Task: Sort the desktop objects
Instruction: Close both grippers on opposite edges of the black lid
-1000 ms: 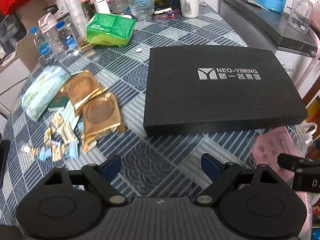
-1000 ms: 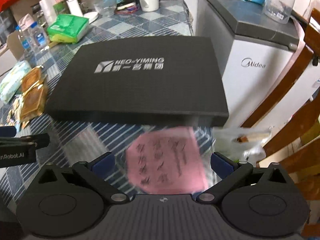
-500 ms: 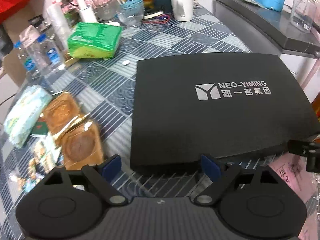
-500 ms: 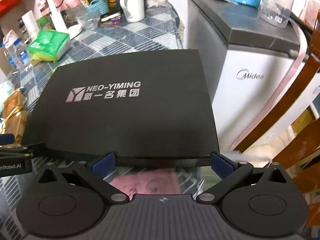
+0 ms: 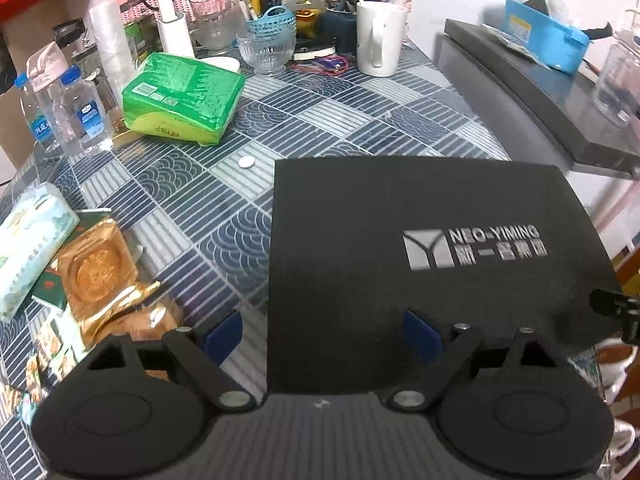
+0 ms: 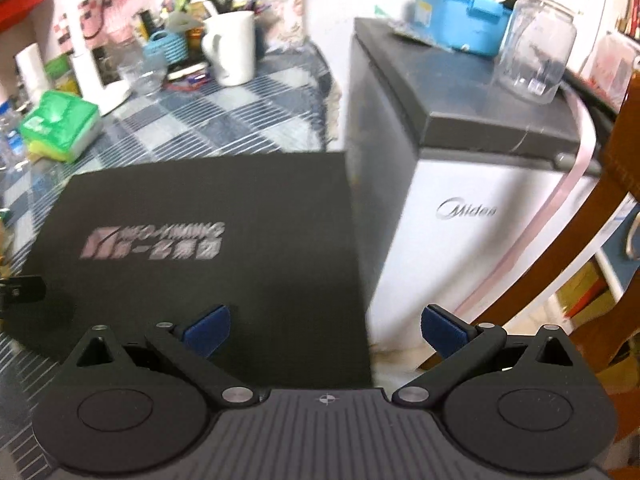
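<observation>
Two grippers straddle the near corners of one flat black rectangular box with a silver logo (image 5: 420, 248), and neither has hold of it. The left gripper (image 5: 322, 334) has its blue-padded fingers spread wide, one finger over the box's near left part and the other outside its left edge, above the tablecloth. The right gripper (image 6: 326, 330) is equally spread, its left finger over the box top and its right finger off the box's right edge, above the gap by the white Midea appliance with a grey lid (image 6: 472, 216).

The box lies on the blue patterned tablecloth (image 5: 224, 208), its right side at or past the table's edge; the right view is too blurred to say how far.

The risks, as I judge them: closing on a corner of so broad a lid gives a poor hold, so it could twist or slip. A push to the right could tip the box off the table toward the appliance. A sweep to the left would drive it into the gold foil-wrapped round cakes (image 5: 98, 276) just beside the left finger.
</observation>
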Tool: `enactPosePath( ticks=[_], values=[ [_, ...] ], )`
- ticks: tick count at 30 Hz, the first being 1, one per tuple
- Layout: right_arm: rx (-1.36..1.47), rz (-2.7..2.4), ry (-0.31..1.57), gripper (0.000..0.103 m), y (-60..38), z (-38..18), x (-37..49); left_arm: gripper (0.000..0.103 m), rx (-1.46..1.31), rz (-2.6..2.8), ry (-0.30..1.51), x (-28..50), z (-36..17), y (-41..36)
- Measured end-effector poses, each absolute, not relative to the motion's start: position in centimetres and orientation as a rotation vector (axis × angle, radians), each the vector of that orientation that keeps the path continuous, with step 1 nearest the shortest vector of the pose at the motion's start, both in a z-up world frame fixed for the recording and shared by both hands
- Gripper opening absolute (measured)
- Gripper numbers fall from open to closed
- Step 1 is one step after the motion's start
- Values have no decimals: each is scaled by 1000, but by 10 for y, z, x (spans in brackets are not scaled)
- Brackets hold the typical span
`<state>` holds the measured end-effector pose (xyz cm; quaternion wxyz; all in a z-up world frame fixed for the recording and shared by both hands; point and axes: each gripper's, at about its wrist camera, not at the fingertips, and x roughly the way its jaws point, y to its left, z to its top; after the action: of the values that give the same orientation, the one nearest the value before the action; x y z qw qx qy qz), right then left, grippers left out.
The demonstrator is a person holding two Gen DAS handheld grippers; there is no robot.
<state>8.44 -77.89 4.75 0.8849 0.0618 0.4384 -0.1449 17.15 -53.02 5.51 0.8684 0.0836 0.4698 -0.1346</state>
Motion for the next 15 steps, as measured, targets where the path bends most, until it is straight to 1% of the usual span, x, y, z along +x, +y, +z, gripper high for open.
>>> enactPosePath(
  ticks=[3,11,15],
  values=[
    [149,-300,922,103,-792,38,101,103,192,-270,993,182,47,-537],
    [275,-205,925,103,-802,25,115,103,-28,-294,1009,199,33,-522],
    [312,-163,940,103,-790,23,117,103,-39,-273,1010,198,32,-526]
  ],
)
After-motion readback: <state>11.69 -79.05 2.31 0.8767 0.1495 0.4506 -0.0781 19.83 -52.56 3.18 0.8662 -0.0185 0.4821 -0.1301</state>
